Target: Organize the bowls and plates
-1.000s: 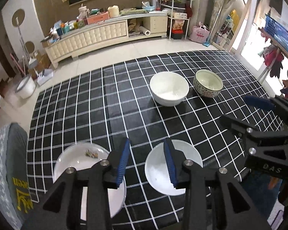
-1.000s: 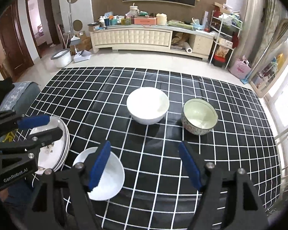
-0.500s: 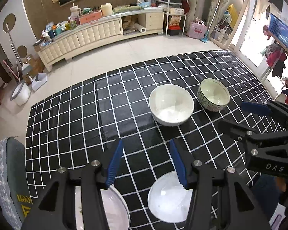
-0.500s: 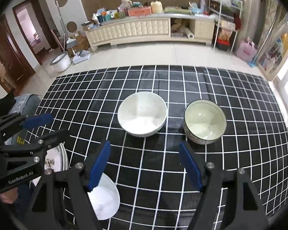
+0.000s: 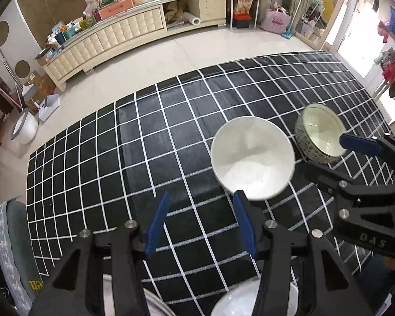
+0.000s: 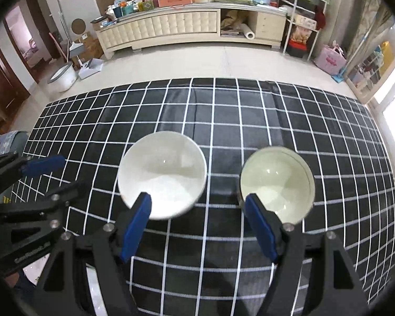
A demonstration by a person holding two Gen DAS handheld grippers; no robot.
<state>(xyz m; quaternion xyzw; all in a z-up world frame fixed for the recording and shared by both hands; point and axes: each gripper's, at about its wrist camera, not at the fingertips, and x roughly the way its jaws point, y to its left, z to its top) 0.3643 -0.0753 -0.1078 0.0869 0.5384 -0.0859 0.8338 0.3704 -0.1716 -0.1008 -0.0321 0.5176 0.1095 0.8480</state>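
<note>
Two bowls, a white bowl [image 6: 162, 175] and a patterned bowl [image 6: 277, 184] with a pale green inside, sit side by side but apart near the middle of a table under a black grid-checked cloth [image 6: 223, 105], as a person brings two hand-held grippers in over them. The left gripper [image 5: 200, 222] hangs above bare cloth just short of the white bowl, its blue pads parted with nothing between them; the right gripper [image 6: 200, 225] is spread wider, also empty, its pads framing the gap between the two bowls. The step in hand looks like a reach for the bowls, probably to nest or group them. Done well, each gripper would come down with one pad inside the rim and one outside, square to the wall, closing gently so the glazed ceramic does not skid or tip. At the near edge, a white dish [image 5: 229, 300] and the rim of a plate [image 5: 155, 302] are largely hidden behind the left gripper's frame, so their number and stacking cannot be made out.
</note>
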